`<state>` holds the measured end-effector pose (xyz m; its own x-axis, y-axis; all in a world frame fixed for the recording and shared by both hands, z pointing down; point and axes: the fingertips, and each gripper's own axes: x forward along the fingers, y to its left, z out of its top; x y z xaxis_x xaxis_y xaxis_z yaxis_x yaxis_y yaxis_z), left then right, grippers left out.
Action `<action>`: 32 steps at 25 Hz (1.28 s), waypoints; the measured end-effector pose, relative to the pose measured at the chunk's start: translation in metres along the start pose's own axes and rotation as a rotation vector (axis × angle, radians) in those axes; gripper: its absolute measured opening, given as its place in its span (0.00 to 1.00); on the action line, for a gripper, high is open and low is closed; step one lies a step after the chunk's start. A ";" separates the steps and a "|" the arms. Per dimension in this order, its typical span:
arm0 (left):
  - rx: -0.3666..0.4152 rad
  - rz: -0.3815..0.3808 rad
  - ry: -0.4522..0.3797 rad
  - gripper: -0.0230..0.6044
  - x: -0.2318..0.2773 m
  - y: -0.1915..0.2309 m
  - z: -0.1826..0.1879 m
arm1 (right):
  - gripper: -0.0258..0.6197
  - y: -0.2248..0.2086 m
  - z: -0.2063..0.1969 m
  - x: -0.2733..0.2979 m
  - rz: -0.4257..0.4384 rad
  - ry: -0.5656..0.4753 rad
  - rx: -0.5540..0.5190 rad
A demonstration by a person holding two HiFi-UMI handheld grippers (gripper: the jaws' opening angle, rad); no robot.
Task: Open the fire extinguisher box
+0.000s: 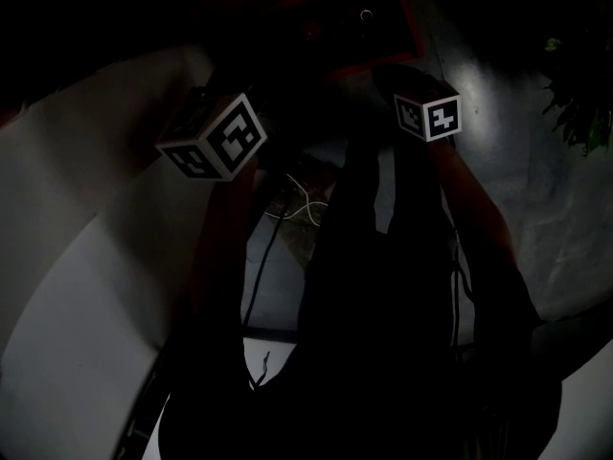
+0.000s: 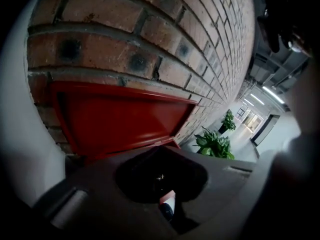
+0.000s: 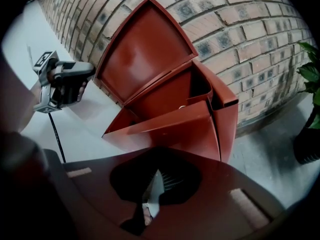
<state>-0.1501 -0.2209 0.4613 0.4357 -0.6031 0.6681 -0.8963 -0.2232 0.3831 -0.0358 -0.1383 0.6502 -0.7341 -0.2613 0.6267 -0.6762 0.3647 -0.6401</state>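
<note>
While against brick (image 3: 250, 29), red fire extinguisher box (image 3: 190, 129), lid (image 3: 145, 49) up.

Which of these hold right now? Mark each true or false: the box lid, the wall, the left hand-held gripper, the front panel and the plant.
1. The lid of the fire extinguisher box is raised. True.
2. The box stands against a brick wall. True.
3. The left hand-held gripper is clamped on the lid. False: it sits beside the lid's left edge, and its own view shows no lid between its jaws.
4. The front panel is shut flush. False: it leans outward, ajar.
5. In the right gripper view, a plant stands left of the box. False: it is on the right.
</note>
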 end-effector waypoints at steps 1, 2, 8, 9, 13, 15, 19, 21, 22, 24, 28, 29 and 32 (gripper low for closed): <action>-0.001 -0.002 0.003 0.04 -0.002 -0.001 -0.003 | 0.04 0.001 0.000 0.000 0.007 0.000 0.003; -0.006 -0.003 0.006 0.04 -0.003 -0.001 -0.007 | 0.04 0.001 0.001 -0.001 0.010 -0.003 -0.008; -0.049 -0.015 0.031 0.04 -0.007 0.001 -0.030 | 0.04 0.005 0.008 -0.005 0.008 -0.026 -0.067; -0.053 -0.018 0.035 0.04 -0.007 -0.001 -0.033 | 0.04 0.004 0.008 -0.005 0.003 -0.024 -0.066; -0.064 -0.042 0.052 0.04 -0.006 -0.007 -0.043 | 0.04 0.003 0.007 -0.005 -0.009 -0.021 -0.060; -0.063 -0.051 0.058 0.04 -0.006 -0.008 -0.047 | 0.04 0.006 0.007 -0.003 0.000 -0.022 -0.043; -0.058 -0.063 0.056 0.04 -0.005 -0.014 -0.054 | 0.04 0.006 0.007 -0.004 -0.006 -0.014 -0.045; -0.047 -0.067 0.035 0.04 -0.007 -0.017 -0.053 | 0.04 0.005 0.009 -0.004 -0.014 -0.018 -0.079; -0.039 -0.066 0.018 0.04 -0.009 -0.018 -0.053 | 0.04 0.007 0.010 -0.003 -0.012 -0.022 -0.085; -0.029 -0.058 -0.013 0.04 -0.015 -0.018 -0.053 | 0.04 0.010 0.009 -0.003 -0.009 -0.026 -0.090; -0.047 -0.053 -0.035 0.04 -0.026 -0.016 -0.062 | 0.04 0.011 0.006 -0.003 -0.027 -0.023 -0.083; -0.054 -0.053 -0.034 0.04 -0.028 -0.015 -0.066 | 0.04 0.010 0.006 -0.003 -0.035 -0.025 -0.084; -0.072 -0.057 -0.026 0.04 -0.035 -0.012 -0.078 | 0.04 0.007 0.010 -0.003 -0.066 -0.038 -0.116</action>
<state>-0.1482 -0.1374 0.4834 0.4824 -0.6112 0.6275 -0.8617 -0.2025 0.4652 -0.0390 -0.1436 0.6398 -0.6913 -0.3208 0.6475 -0.7133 0.4460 -0.5406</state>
